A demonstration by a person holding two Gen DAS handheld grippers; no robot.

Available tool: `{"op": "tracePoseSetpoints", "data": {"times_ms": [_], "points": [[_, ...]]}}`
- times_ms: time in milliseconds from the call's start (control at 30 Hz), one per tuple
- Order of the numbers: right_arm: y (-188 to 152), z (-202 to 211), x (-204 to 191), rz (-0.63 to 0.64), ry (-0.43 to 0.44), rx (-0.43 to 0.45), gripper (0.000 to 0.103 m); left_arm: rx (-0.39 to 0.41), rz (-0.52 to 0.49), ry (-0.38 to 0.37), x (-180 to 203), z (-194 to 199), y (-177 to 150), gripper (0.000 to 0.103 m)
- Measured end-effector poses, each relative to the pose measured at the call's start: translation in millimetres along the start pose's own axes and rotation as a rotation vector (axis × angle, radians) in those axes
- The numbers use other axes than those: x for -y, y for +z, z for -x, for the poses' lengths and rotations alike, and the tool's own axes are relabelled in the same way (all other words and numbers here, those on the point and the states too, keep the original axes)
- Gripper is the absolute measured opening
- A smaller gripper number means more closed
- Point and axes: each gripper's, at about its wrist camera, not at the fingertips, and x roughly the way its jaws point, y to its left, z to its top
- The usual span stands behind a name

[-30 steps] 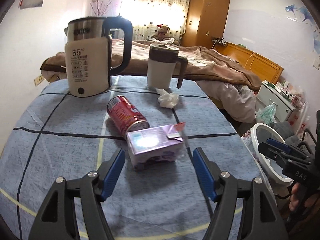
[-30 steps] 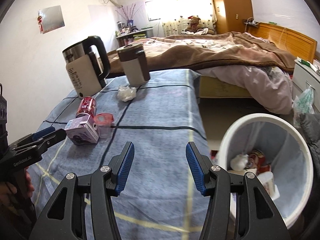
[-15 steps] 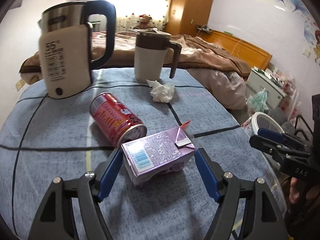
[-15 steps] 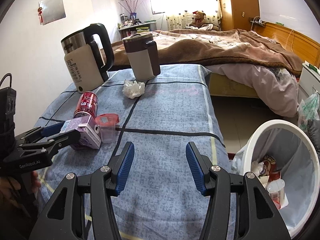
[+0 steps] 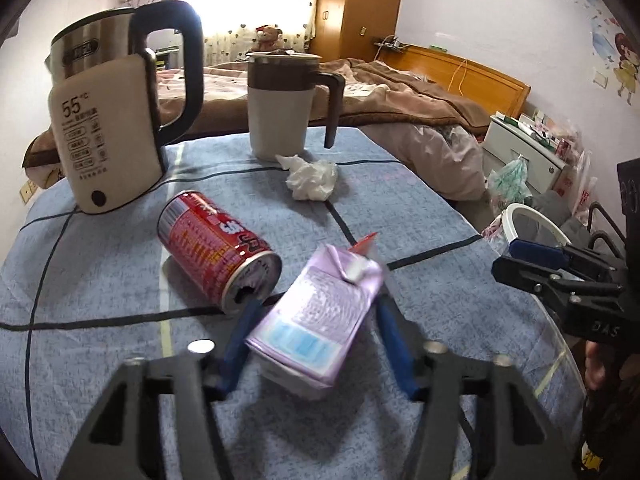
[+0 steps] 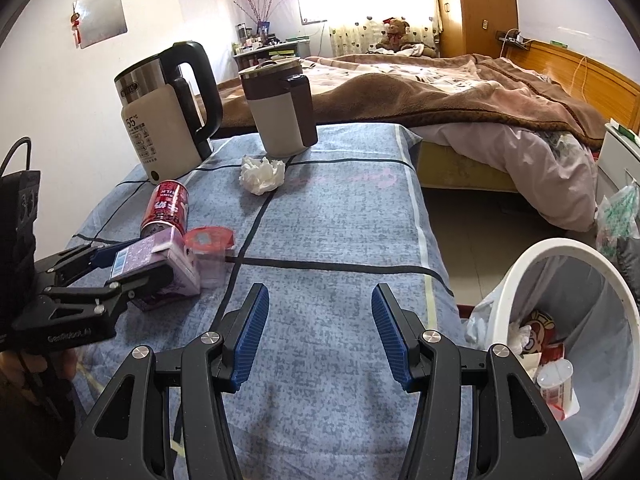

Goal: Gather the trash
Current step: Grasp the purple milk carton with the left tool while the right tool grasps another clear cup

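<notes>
The left gripper pinches the light, crushable purple cardboard drink carton across its flat sides, while the right gripper hangs wide open.

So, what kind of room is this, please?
Most likely a home bedroom: an unmade bed with a wooden headboard, a wooden wardrobe, and a teddy bear by the curtained window.

The left wrist view sits low and close over the surface, facing the bed. The right wrist view looks from further back, beside the bin. Both share the kettle and mug.
</notes>
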Motion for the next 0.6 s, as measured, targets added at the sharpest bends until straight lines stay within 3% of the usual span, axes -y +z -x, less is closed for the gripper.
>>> {"op": "tracePoseSetpoints", "data": {"times_ms": [33, 67, 600], "points": [[1, -1, -1, 0.003, 0.001, -0.003, 0.055, 0.003, 0.005, 0.004, -1, 2, -1, 0.041], [1, -3, -3, 0.009, 0.004, -0.006, 0.055, 0.001, 0.009, 0.010, -3, 3, -1, 0.039], [18, -39, -57, 0.121, 0.097, -0.050, 0.054, 0.028, 0.149, 0.115, -33, 32, -27, 0.039]]}}
